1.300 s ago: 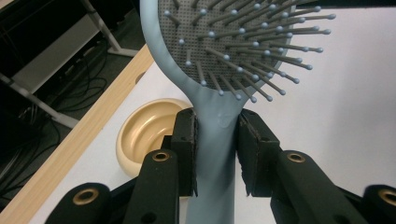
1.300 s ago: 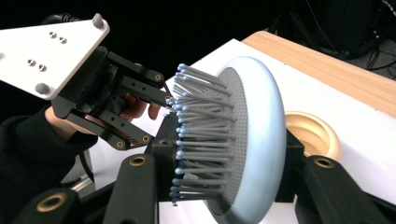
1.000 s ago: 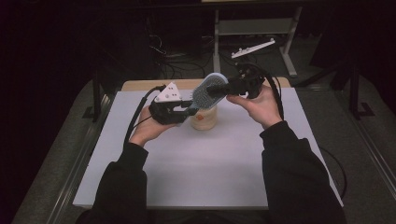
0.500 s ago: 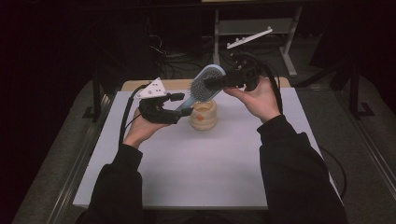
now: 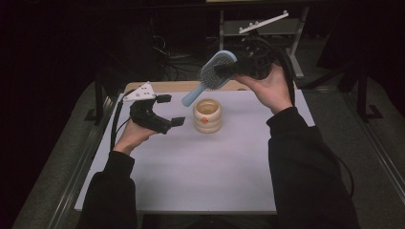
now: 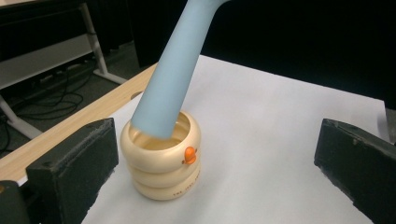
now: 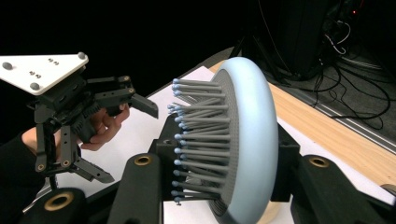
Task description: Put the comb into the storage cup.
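Since prior frame: L gripper (image 5: 171, 110) jaws just opening, now spread, empty, off holder (image 5: 207, 115); R gripper (image 5: 234, 68) pinching brush (image 5: 212, 76), lifting handle out.

Pale-blue hairbrush (image 5: 210, 78) (grey bristles), cream holder (image 5: 207, 115)

Our left gripper (image 5: 167, 110) is matte black, with angular jaw links and blocky, rough-faced pads (image 6: 77, 161). On top sits a pale grey three-cornered plate (image 7: 43, 69), round-headed screws at its corners and small dark markings on its face. Brass-coloured rings sit in the pivot holes of the links. A black cable trails from its body back along our arm. Our right gripper (image 5: 228, 70) is the same black build, its cable looping beside the hand. We wear long black sleeves (image 5: 301, 157) ending at the wrists, hands bare.
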The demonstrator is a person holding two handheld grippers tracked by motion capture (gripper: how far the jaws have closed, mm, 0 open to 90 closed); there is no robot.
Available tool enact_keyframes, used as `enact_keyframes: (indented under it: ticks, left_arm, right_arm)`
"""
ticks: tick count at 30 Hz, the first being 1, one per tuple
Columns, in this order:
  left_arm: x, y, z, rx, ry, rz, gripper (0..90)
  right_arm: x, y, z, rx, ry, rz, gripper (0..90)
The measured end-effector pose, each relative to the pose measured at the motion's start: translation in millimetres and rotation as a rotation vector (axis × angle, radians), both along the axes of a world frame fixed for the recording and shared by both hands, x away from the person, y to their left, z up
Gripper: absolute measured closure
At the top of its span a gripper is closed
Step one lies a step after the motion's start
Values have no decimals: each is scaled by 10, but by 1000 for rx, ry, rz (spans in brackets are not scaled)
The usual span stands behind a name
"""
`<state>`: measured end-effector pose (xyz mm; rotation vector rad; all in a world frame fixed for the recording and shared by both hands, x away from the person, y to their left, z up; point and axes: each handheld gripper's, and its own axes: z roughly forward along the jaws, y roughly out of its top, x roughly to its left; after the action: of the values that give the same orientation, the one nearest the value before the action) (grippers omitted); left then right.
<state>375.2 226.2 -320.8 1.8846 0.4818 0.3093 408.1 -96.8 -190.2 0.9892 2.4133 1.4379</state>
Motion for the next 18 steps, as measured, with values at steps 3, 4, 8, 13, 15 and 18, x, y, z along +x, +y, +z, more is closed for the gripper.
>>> enact_keyframes:
  ticks: [3, 4, 8, 13, 15, 18]
  left_arm:
    - [-8, 76, -34, -36, -6, 1, 0]
    - [-7, 104, -45, -48, -7, -2, 0]
    - [-23, 216, -100, -66, -12, 1, 0]
    - [-55, 353, -159, -79, -27, 38, 0]
    - [-55, 395, -182, -85, -24, 45, 0]
    - [-66, 447, -220, -87, -30, 61, 0]
  right_arm:
    - [16, -24, 41, -3, -20, -18, 577]
    - [19, -34, 50, 0, -29, -27, 577]
    - [56, -79, 61, -2, -28, -41, 575]
    - [92, -139, 63, -8, -39, -66, 573]
    - [105, -153, 62, -8, -43, -73, 573]
    - [133, -150, 55, -32, -40, -86, 573]
